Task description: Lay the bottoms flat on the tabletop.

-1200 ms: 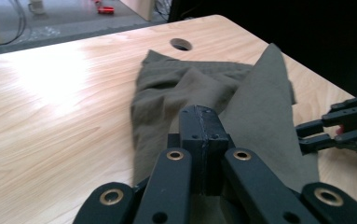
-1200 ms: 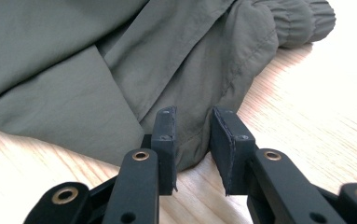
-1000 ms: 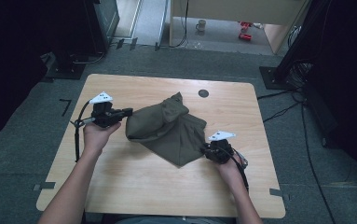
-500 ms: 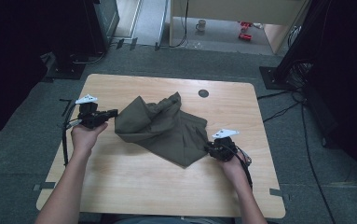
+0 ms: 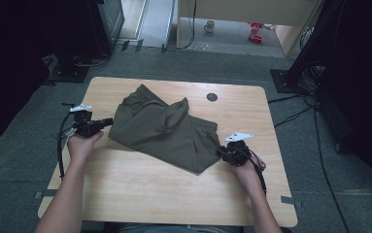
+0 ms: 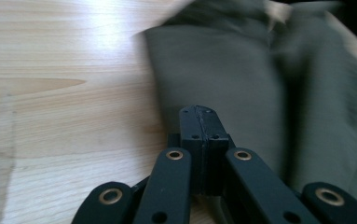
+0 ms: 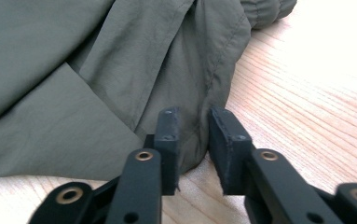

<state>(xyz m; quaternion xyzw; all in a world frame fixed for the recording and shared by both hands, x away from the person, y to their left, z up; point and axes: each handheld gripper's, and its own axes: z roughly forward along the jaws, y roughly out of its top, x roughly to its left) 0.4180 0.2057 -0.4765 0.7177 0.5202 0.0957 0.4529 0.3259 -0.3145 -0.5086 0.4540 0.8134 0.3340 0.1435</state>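
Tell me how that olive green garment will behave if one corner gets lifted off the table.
The olive garment is probably floppy: it lies in soft folds and creases, so a lifted corner should drag the rest behind and sag. It looks thin and light for its spread. The smooth weave on the wooden table suggests it may slide rather than stay put when pulled by the right gripper.

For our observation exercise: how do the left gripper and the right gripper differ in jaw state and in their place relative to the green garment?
The left gripper has its jaws pressed together; the right gripper keeps a gap with a fold of the green garment in it. The left sits at the garment's left edge, the right at its near right corner. Both rest low over the wooden table.
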